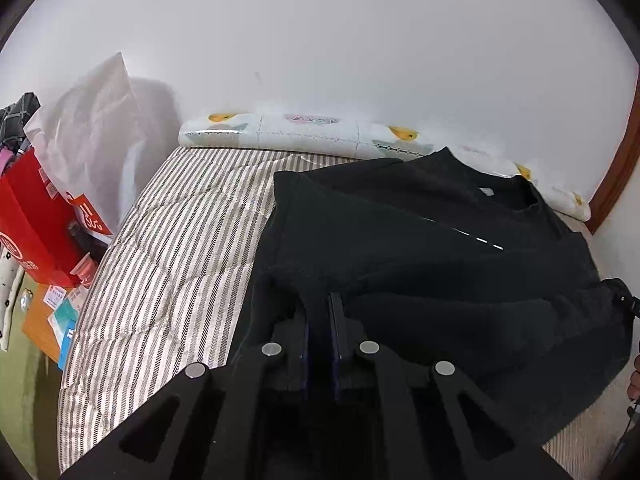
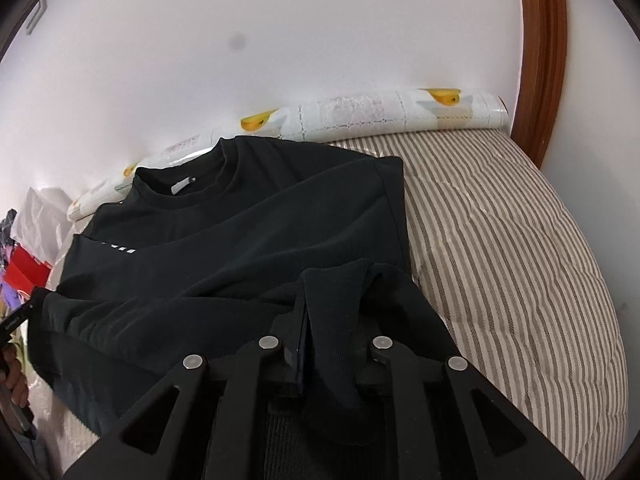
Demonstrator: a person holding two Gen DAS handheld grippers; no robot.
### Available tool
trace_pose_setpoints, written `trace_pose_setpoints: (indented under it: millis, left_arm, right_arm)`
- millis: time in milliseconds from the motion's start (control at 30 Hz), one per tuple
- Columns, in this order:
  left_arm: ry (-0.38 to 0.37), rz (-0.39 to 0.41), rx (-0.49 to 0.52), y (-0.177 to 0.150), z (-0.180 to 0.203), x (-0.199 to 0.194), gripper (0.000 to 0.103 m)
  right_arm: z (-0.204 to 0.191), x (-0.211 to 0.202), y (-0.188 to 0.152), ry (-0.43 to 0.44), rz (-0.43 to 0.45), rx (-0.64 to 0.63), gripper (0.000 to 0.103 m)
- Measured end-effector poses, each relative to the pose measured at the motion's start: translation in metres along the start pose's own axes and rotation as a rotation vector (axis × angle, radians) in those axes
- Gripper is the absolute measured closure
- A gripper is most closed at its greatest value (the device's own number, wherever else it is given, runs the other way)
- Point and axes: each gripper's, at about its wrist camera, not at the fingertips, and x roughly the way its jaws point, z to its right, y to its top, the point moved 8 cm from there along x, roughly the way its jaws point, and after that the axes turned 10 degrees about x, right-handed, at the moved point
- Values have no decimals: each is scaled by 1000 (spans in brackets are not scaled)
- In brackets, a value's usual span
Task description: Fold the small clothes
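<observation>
The left hand-held gripper (image 1: 320, 316) pinched the black sweatshirt (image 1: 420, 232) hem between nearly closed fingers. The right hand-held gripper (image 2: 332, 312) clamped a fold of the same hem. Ahead of both, the garment lay across the striped bed (image 2: 500, 240), collar toward a fruit-print roll (image 2: 400, 114) by the wall.

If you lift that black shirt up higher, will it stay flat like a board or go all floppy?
Probably floppy: the black shirt already sags and bunches where the right gripper and left gripper pinch its bottom edge. It likely isn't slippery, since the cloth looks soft and matte. It should drape, not roll, on the striped bed.
</observation>
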Motion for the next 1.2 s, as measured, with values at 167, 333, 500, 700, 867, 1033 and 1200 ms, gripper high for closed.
trace_pose_setpoints:
  millis: [167, 333, 500, 700, 867, 1033, 1200]
  left_arm:
    - [-52, 3, -15, -8, 3, -20, 80]
    - [-71, 5, -13, -38, 3, -47, 56]
    - [-99, -11, -12, -80, 3, -68, 50]
    - [-157, -42, -63, -121, 3, -74, 39]
    - [-188, -36, -117, -122, 0, -64, 36]
    - [-205, -55, -158, -114, 2, -44, 35]
    - [-171, -38, -170, -105, 5, -30, 37]
  right_arm:
    - [7, -38, -9, 5, 25, 6, 56]
    - [24, -82, -38, -13, 65, 12, 53]
    - [39, -91, -89, -47, 35, 12, 53]
    - [51, -84, -116, -32, 18, 80, 51]
    - [59, -80, -104, 10, 29, 184, 45]
    - [58, -69, -91, 7, 25, 216, 42]
    - [56, -57, -87, -21, 17, 210, 38]
